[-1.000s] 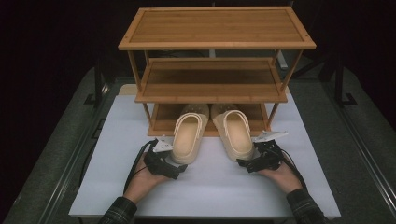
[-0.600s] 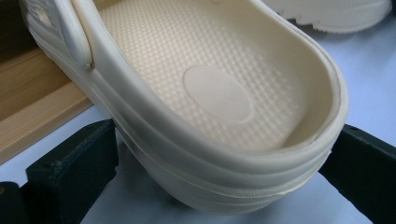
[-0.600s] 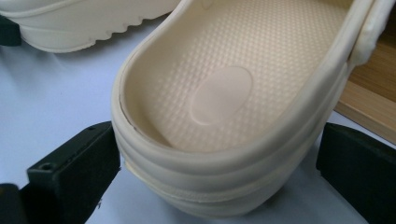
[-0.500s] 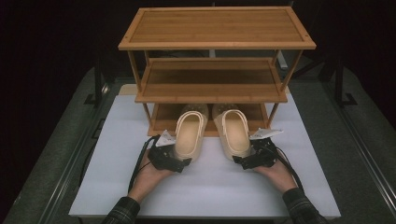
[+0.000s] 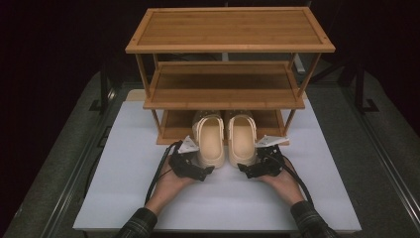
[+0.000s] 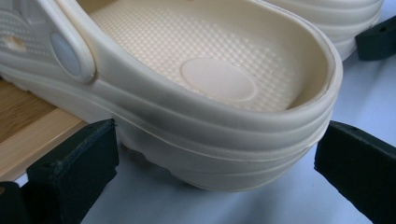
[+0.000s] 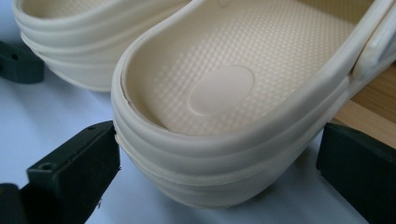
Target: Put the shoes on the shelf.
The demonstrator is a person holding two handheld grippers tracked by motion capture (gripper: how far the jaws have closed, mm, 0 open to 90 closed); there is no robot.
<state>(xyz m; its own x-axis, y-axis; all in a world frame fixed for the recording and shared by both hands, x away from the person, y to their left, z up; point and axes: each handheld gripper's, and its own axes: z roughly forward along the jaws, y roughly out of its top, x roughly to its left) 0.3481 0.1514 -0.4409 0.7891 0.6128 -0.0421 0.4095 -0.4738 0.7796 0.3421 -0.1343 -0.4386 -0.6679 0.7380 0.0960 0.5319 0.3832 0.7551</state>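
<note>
Centrally, pair of clogs: cream left clog (image 5: 210, 141) and right clog (image 5: 241, 140) lie side by side, toes under the rack's bottom shelf, heels out on the white table (image 5: 124, 198)
Rack: three-tier bamboo shoe rack (image 5: 225, 62) at the table's far side
Left gripper (image 5: 205, 171): jaws spread wide either side of the left clog's heel, not pressing it
Right gripper (image 5: 246, 170): jaws likewise apart, flanking the right clog's heel

Both cream clogs (image 6: 201, 116) (image 7: 224, 154) look like smooth, matt foam-rubber with finely dimpled footbeds. The rack (image 5: 228, 29) is satiny slatted wood. Gripper jaws are rough matt black plastic; the table's white sheet (image 5: 124, 148) is matt.
</note>
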